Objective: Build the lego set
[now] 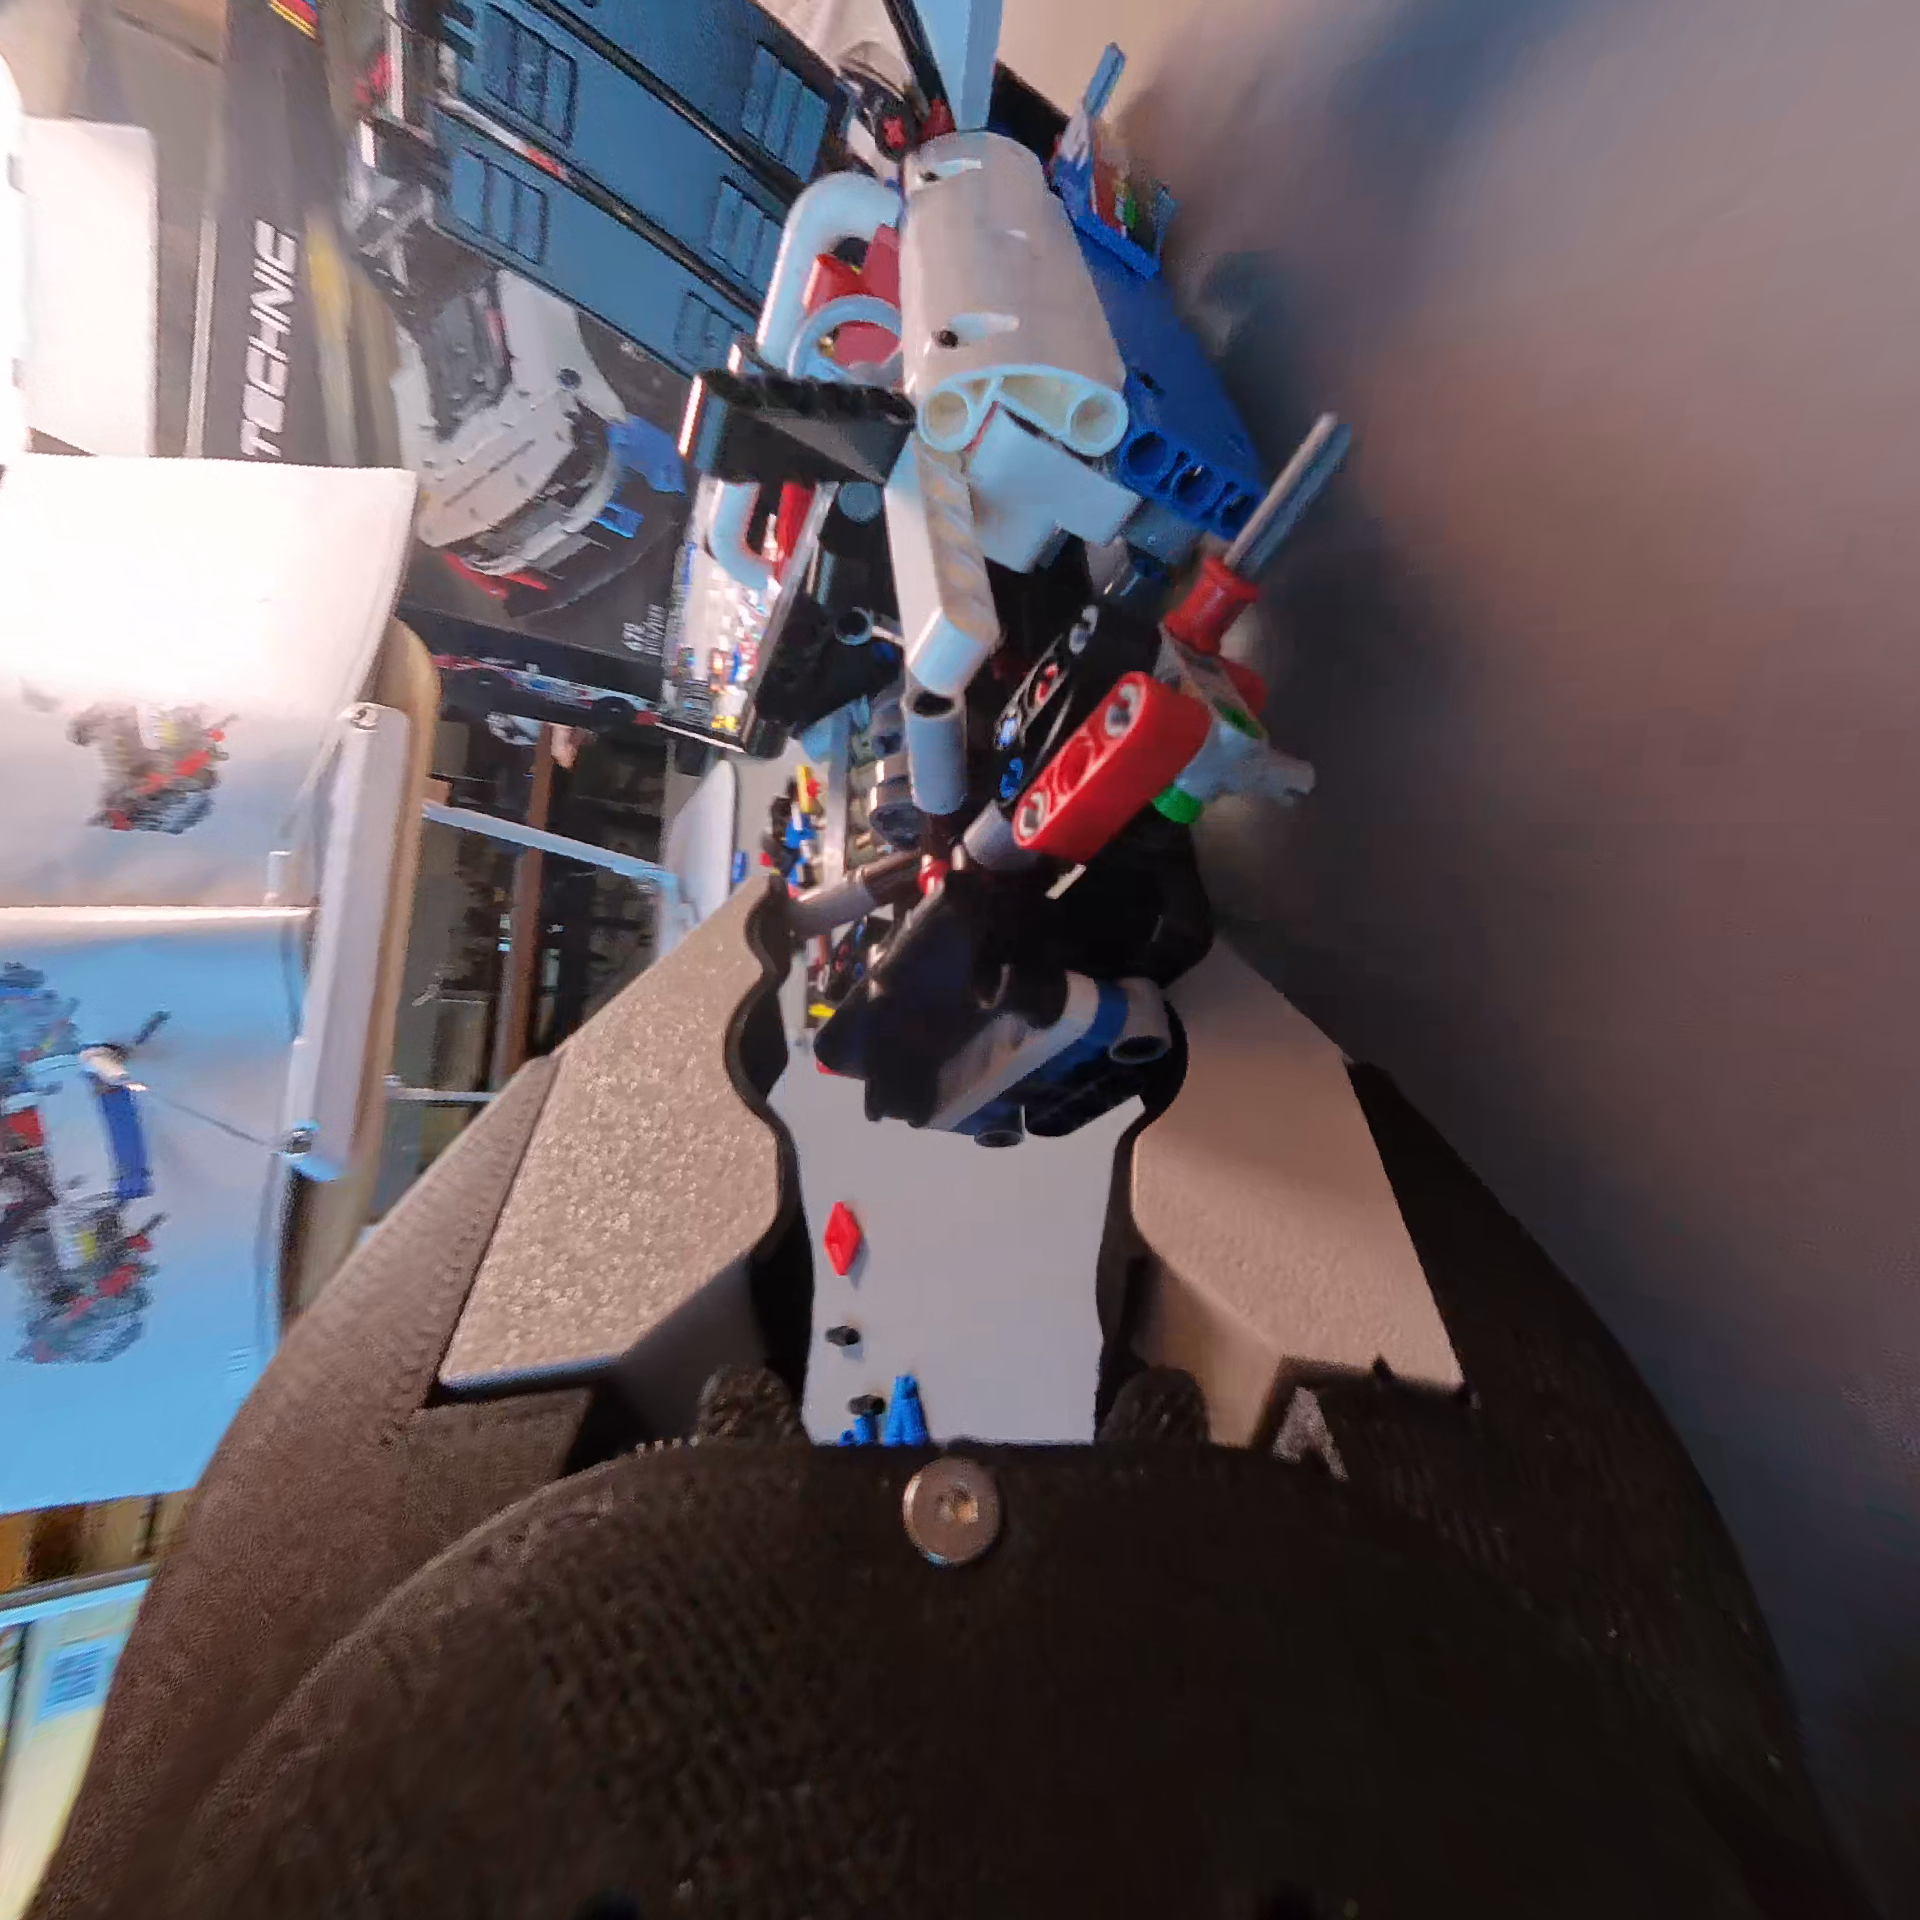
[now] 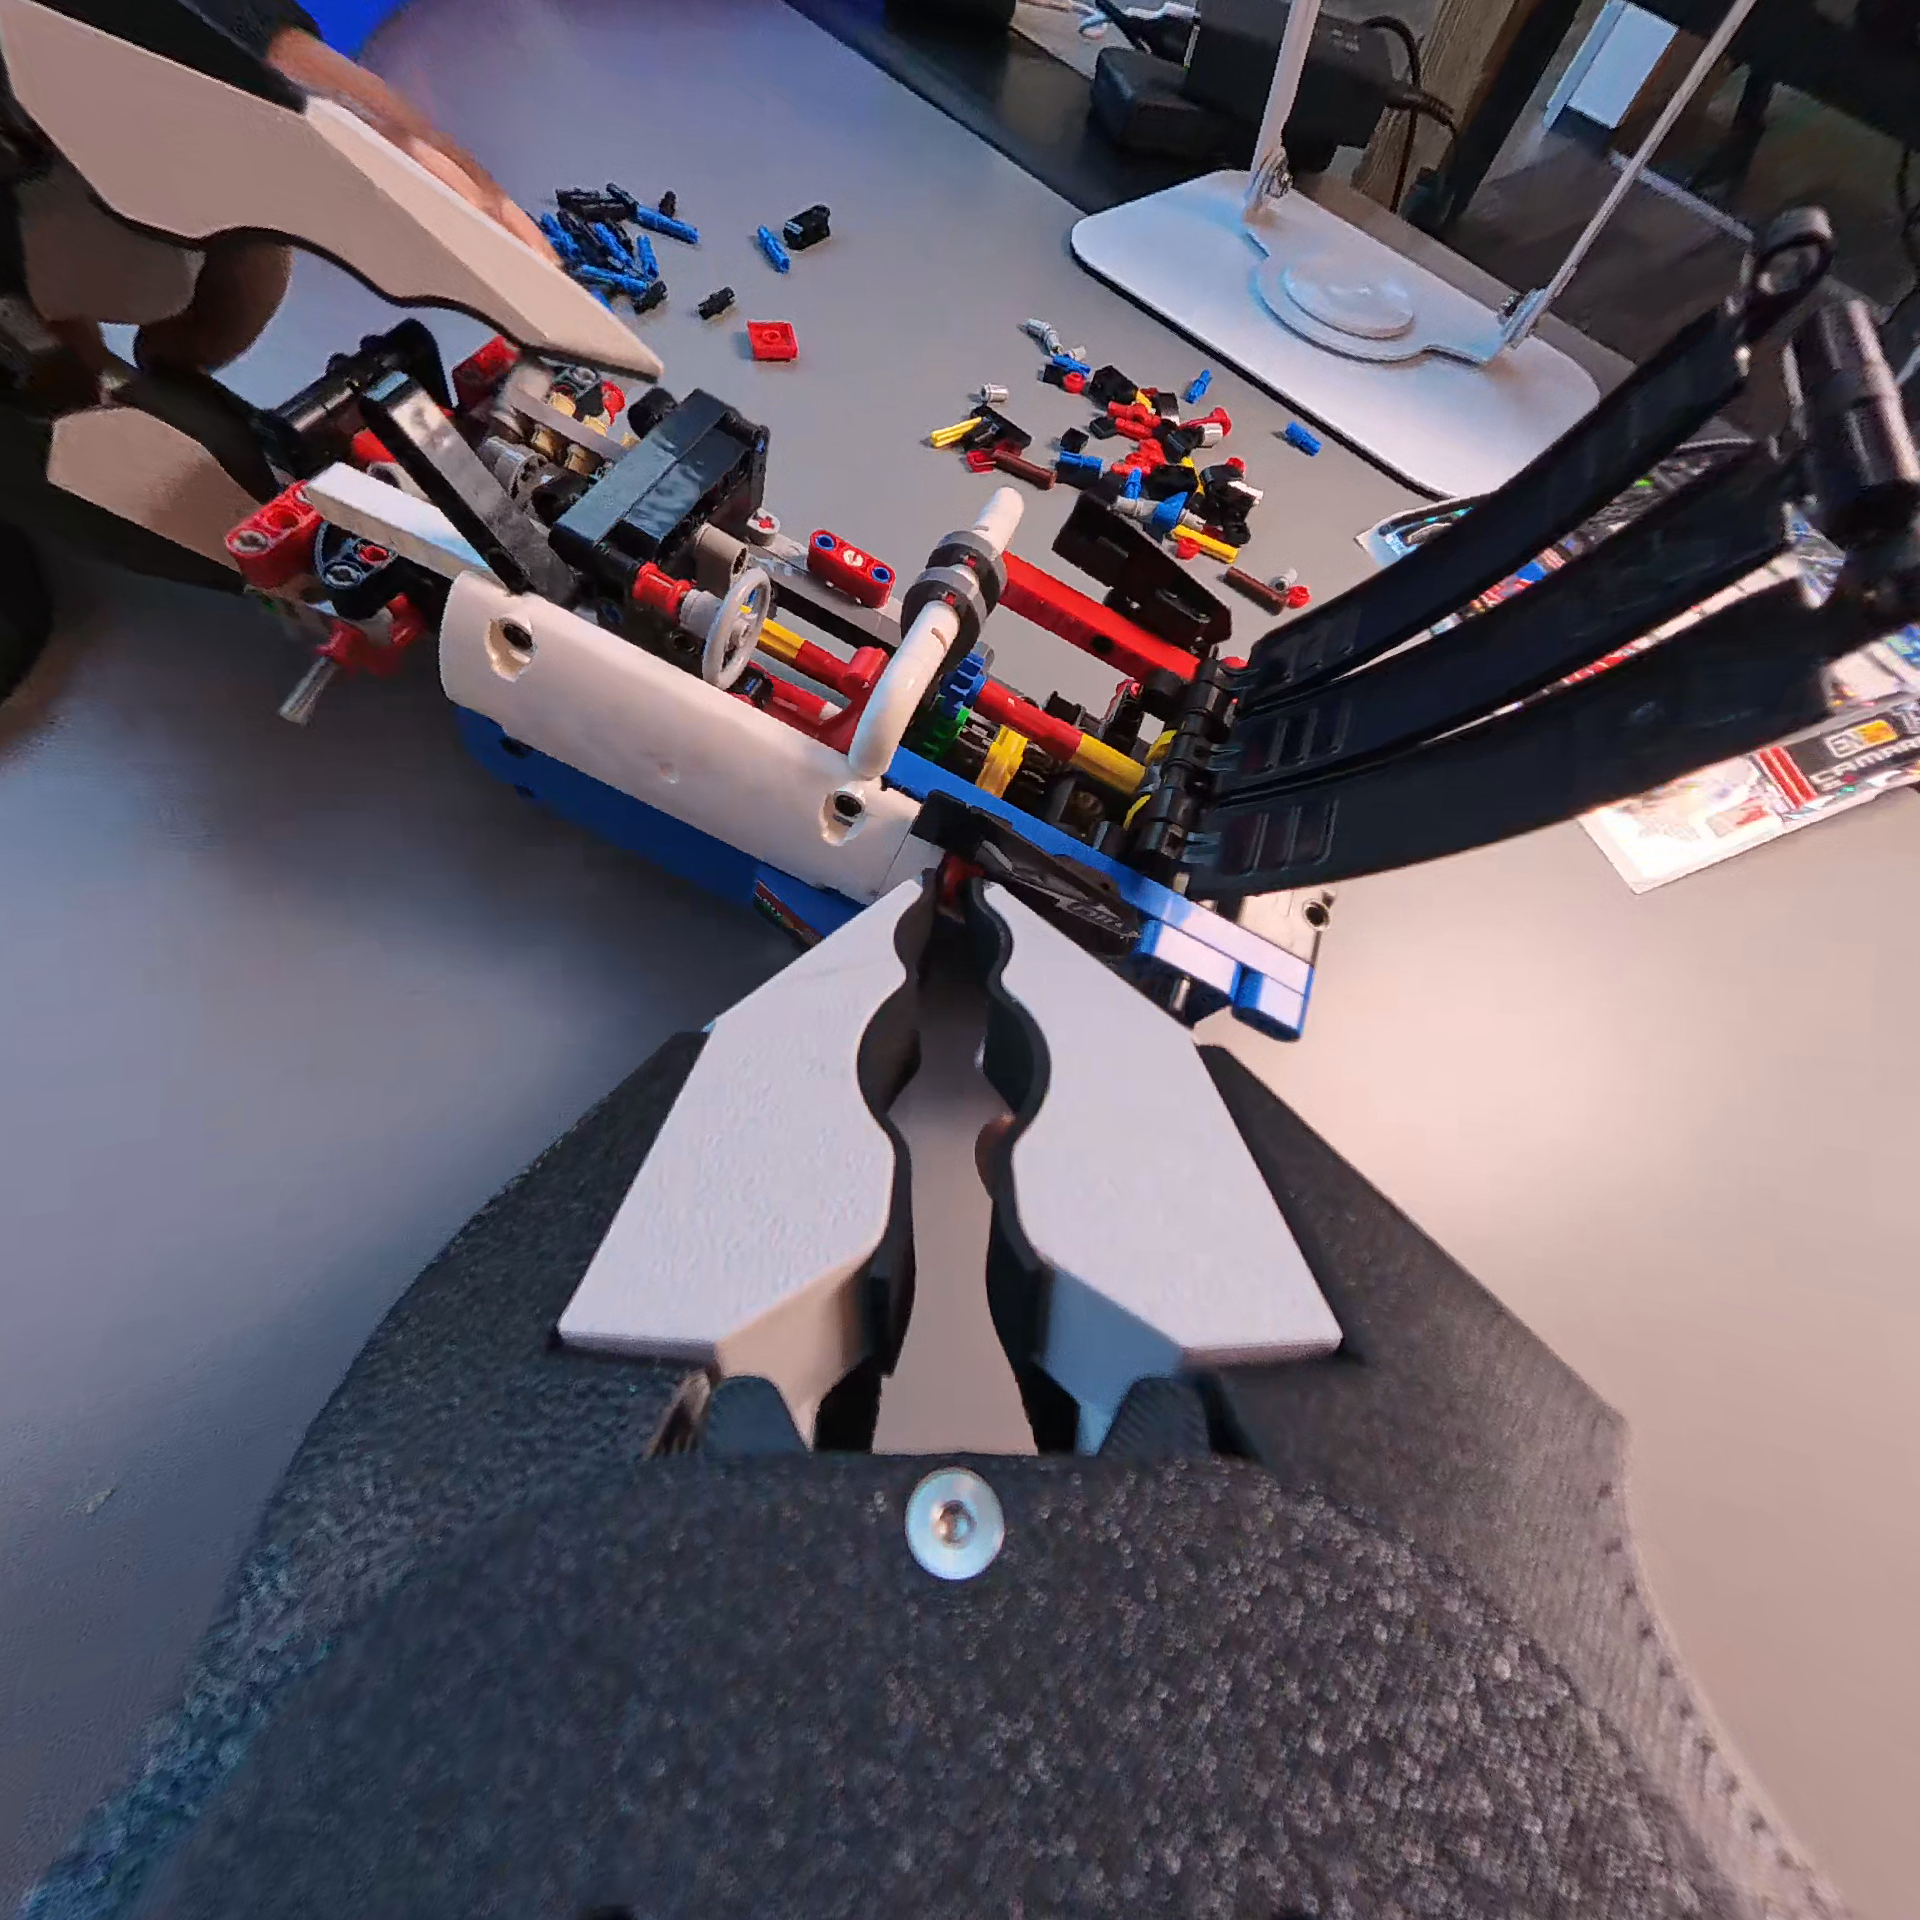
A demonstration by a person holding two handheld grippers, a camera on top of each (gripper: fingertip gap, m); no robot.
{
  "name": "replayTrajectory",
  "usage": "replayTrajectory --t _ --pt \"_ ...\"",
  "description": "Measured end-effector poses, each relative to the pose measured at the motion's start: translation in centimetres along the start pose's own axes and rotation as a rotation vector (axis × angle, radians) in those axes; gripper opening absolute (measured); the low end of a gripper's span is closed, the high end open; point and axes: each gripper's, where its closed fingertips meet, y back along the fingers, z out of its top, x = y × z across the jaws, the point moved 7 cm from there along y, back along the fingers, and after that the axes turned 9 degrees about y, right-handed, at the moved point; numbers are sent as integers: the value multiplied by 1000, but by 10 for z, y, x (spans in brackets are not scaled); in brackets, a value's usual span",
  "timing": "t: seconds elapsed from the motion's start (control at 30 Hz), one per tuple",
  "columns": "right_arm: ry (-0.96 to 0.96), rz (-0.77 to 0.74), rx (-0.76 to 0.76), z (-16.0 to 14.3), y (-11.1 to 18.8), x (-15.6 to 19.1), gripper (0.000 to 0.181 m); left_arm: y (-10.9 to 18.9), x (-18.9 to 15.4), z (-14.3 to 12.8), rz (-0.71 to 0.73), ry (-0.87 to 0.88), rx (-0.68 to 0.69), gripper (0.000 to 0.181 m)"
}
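Two views, left wrist first: left gripper (image 1: pixel 961 971) clamped on the black front end of the lego model (image 1: pixel 1023 416), seen rotated, next to the grey table (image 1: pixel 1558 623); instruction pages (image 1: pixel 156 935) at far left. Right wrist view: right gripper (image 2: pixel 951 899) nearly closed, pinching a small red part (image 2: pixel 952 876) at the model's near blue edge; model lying on the table, loose pieces (image 2: pixel 1132 447) behind, lamp base (image 2: pixel 1340 312) beyond.
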Motion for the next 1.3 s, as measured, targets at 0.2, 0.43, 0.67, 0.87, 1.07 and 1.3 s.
replayTrajectory --t 0.2,0.43,0.67,0.87,1.07,1.3 --pt "-32 -30 3 3 -5 1 2 10 9 -6 -211 115 66 74" --pt "-61 -73 44 -2 -7 0 2 44 26 -18 -468 575 2 82" --pt "20 -84 67 3 -11 10 2 11 11 27 -504 970 -23 115" --pt "59 5 10 4 -5 20 4 -21 8 28 -405 722 167 98" --pt "78 100 -125 15 6 25 3 -22 17 13 -461 660 89 91" --pt "162 105 -331 31 27 21 3 -19 21 0 -496 646 11 91"
